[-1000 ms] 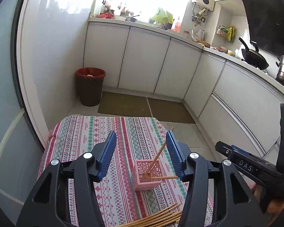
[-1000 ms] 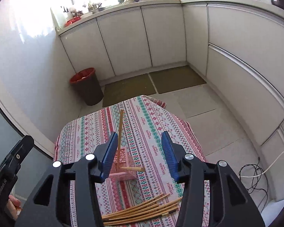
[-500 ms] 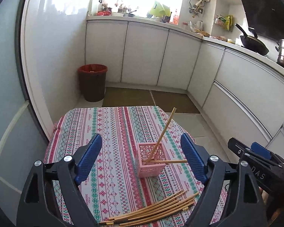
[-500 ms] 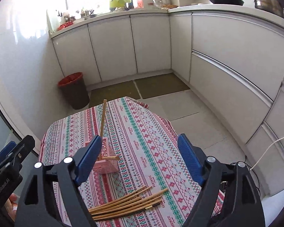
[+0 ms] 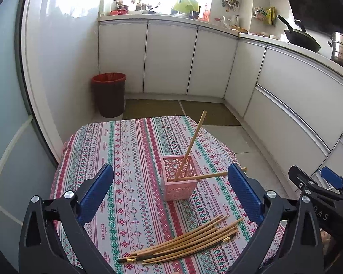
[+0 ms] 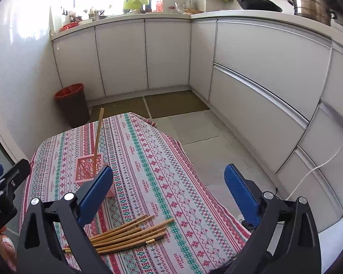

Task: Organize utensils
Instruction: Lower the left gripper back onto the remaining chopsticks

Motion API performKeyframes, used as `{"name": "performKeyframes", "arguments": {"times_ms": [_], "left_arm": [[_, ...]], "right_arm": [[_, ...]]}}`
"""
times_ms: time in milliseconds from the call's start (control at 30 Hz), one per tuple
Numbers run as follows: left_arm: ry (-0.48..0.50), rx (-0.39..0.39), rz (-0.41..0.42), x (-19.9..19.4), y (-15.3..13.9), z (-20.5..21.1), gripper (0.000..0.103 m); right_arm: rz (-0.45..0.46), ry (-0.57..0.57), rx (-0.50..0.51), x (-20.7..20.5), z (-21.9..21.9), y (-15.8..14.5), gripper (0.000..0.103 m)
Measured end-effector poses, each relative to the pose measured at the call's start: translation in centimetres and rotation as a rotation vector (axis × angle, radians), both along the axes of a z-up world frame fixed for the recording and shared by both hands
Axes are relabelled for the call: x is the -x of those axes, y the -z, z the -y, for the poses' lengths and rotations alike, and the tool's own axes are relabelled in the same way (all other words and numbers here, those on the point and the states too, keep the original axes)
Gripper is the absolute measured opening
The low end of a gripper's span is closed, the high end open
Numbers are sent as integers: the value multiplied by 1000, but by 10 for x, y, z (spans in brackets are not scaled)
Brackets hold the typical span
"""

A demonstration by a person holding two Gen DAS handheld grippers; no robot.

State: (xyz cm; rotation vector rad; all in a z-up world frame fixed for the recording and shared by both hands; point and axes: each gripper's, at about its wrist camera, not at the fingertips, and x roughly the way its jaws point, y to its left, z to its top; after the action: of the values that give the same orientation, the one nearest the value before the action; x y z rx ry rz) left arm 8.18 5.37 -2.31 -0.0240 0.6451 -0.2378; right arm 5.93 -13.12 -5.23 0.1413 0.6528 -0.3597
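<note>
Left view, fingers: we see the left gripper (image 5: pixel 170 190) with its blue fingers (image 5: pixel 96 191) spread wide; its jaws have just been opening and they hold nothing, the pink basket merely showing in the gap beyond them.
Left view, basket: the pink basket (image 5: pixel 180 183) stands upright on the bench (image 5: pixel 125 150), which is covered by a striped patterned cloth.
Left view, chopsticks in basket: one chopstick (image 5: pixel 192 143) leans up out of the basket toward the right; a second chopstick (image 5: pixel 208 175) lies across its rim, its end passing behind the right-hand finger.
Left view, loose chopsticks: a bundle of chopsticks (image 5: pixel 183 243) lies flat on the cloth, nearer to us than the basket and apart from it.
Left view, other gripper: the right gripper (image 5: pixel 320 188) shows at the right edge.
Right view, fingers: we see the right gripper (image 6: pixel 169 191) likewise wide apart, its jaws having just been opening, gripping nothing.
Right view, basket: the basket (image 6: pixel 89 166) sits at the left, partly behind the left-hand finger (image 6: pixel 96 191), with the upright chopstick (image 6: pixel 98 134) rising from it.
Right view, loose chopsticks: the bundle (image 6: pixel 125 235) lies on the cloth low in the gap, its left end hidden behind the gripper body.
Right view, surroundings: a red-lined bin (image 6: pixel 73 105) stands on the floor by white cabinets (image 6: pixel 123 54).
</note>
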Motion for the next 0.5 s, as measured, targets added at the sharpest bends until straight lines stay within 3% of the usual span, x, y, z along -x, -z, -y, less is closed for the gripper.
{"name": "performKeyframes", "arguments": {"times_ms": [200, 433, 500], "left_arm": [[89, -76, -95, -6, 27, 21, 96], [354, -228, -395, -14, 97, 81, 96], [390, -254, -452, -14, 113, 96, 96]], "right_arm": [[-59, -1, -39, 29, 15, 19, 95], [-181, 50, -223, 68, 58, 56, 95], [-213, 61, -284, 73, 70, 65, 95]]}}
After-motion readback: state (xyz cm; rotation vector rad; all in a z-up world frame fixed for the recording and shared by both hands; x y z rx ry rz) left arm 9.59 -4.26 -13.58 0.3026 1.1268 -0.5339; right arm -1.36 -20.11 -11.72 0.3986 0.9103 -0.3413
